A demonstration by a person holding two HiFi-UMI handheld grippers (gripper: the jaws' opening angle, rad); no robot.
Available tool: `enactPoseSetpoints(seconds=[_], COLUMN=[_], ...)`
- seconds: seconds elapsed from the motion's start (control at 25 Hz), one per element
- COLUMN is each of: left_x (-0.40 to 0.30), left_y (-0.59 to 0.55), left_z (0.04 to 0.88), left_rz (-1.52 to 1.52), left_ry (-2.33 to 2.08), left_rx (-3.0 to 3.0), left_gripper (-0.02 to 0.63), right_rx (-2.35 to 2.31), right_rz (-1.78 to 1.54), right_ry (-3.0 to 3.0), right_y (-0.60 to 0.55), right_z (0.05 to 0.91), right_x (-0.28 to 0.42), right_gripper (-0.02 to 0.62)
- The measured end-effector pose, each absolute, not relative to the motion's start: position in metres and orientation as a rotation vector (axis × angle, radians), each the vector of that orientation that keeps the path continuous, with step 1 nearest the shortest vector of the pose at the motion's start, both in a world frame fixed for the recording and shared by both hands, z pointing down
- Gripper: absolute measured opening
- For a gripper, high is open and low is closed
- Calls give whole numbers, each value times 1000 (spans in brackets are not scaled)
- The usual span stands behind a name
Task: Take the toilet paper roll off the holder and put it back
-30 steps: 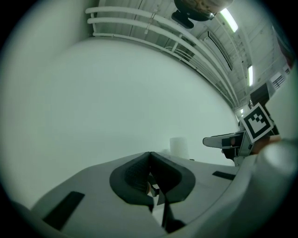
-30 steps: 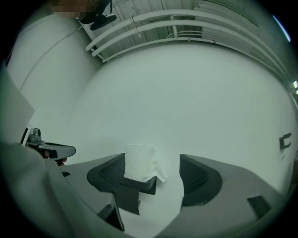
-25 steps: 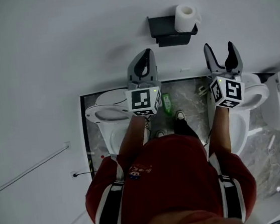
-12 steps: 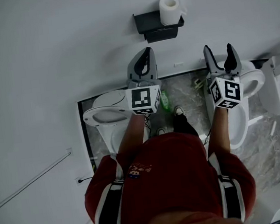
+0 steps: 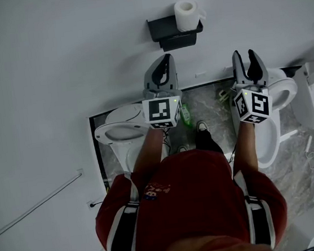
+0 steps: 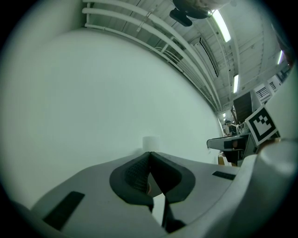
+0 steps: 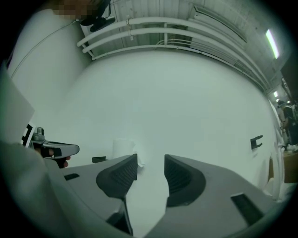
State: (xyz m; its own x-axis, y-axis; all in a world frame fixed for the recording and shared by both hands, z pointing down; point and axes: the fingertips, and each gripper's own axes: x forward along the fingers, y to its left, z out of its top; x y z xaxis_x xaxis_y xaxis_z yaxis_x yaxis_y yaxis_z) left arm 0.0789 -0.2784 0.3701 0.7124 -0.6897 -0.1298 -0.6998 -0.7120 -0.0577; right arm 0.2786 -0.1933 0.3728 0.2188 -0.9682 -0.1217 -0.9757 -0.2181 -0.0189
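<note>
The toilet paper roll [image 5: 186, 14] stands upright on the right part of the black holder [image 5: 171, 30], which is fixed on the white wall [image 5: 68, 53]. A loose end of paper hangs at the right side of the roll. Neither tool touches the roll or the holder; both are well apart from them and point toward the wall.

The left tool [image 5: 165, 58] has its jaws together, the tips meeting, and nothing is between them. In the left gripper view the roll shows small, just above the closed tips. The right tool [image 5: 244, 55] has its jaws at a narrow gap; they have just been closing, and they hold nothing. In the right gripper view only the bare wall shows between the two pads, and the roll is a little to the left of the left jaw.

The two tools are side by side at about the same height, each with its marker cube toward the person. Below them, on the grey marbled floor [image 5: 211, 107], one white toilet [image 5: 121, 131] is under the left arm and another one [image 5: 278, 98] is under the right arm. A green bottle [image 5: 186, 114] is on the floor between them.
</note>
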Motion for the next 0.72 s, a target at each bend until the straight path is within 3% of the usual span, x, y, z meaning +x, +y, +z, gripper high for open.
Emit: enactPoseSetpoints(seconds=[0.28, 0.72], left_x=[87, 101], left_y=[-278, -274], left_z=[371, 369], left_rz=[147, 161], left_ry=[1121, 1091], left_rx=[-2817, -2830], left_gripper=[18, 19], right_rx=[-2385, -2442], right_rz=[158, 161], right_ry=[1841, 1802], right_y=[-186, -176], right_z=[369, 366], right_x=[288, 304], right_gripper=[8, 8])
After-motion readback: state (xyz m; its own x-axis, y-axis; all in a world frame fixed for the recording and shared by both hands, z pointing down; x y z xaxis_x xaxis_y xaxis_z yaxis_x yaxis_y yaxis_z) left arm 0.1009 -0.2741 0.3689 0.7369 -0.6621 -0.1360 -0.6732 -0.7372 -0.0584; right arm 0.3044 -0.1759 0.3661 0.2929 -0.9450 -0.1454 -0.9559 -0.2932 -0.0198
